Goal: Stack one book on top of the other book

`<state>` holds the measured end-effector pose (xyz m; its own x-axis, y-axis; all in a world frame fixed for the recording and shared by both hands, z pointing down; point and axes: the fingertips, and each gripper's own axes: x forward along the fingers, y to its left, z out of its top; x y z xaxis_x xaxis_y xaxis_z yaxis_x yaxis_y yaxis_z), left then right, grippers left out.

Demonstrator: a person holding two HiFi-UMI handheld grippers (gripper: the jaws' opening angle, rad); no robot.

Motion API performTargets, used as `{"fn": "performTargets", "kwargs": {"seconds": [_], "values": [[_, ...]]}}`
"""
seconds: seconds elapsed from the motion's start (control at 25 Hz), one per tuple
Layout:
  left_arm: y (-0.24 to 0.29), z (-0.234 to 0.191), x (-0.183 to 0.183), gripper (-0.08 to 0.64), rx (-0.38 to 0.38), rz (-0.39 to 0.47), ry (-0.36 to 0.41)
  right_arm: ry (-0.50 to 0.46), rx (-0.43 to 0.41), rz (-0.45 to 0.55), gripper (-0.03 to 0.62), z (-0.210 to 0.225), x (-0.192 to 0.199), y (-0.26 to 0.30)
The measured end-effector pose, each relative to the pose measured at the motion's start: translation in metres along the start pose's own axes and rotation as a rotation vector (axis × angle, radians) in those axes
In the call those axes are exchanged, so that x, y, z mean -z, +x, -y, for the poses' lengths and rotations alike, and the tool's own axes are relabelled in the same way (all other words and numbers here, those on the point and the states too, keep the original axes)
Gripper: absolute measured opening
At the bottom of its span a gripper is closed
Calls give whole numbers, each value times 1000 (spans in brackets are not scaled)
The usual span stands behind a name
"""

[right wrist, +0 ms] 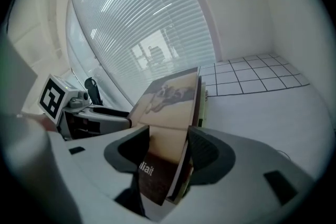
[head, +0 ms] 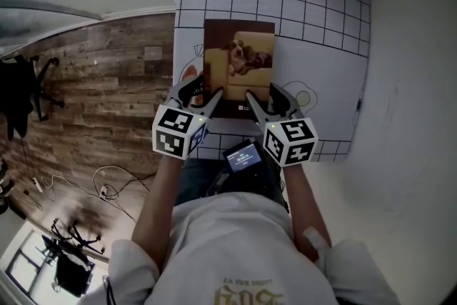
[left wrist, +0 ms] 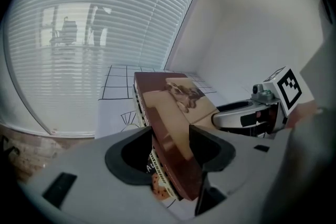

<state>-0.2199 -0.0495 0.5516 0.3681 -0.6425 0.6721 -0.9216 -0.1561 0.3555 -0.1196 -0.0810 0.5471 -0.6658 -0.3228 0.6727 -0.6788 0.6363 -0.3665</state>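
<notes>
Left gripper [head: 202, 98] is clamped on the near left corner of the dog-cover book [head: 239, 57], with the cover edge wedged between its jaws. A second book [left wrist: 159, 186] peeks out right under that corner, can't tell if they're touching. The dog-cover book's long axis runs straight away from both grippers over the gridded tabletop [head: 321, 32], with the dog photo at the far end and the dark title strip at the near end. Right gripper [head: 263, 100] is pinching the near right corner the same way, jaws fairly wide but on the cover.
</notes>
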Motion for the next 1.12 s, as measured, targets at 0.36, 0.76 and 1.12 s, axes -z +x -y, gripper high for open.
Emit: {"fn": "performTargets", "kwargs": {"seconds": [0.36,0.76,1.12], "values": [[5,-1,1,225,-24,3,8,-34,25,-20,239,6,4,5],[5,-1,1,225,-54,-2,-3,-55,9,-29,250,7,2,6],[-11,-5,-14,225,-63,93,-27,-107,57,62,227,10,-14,-10]]}}
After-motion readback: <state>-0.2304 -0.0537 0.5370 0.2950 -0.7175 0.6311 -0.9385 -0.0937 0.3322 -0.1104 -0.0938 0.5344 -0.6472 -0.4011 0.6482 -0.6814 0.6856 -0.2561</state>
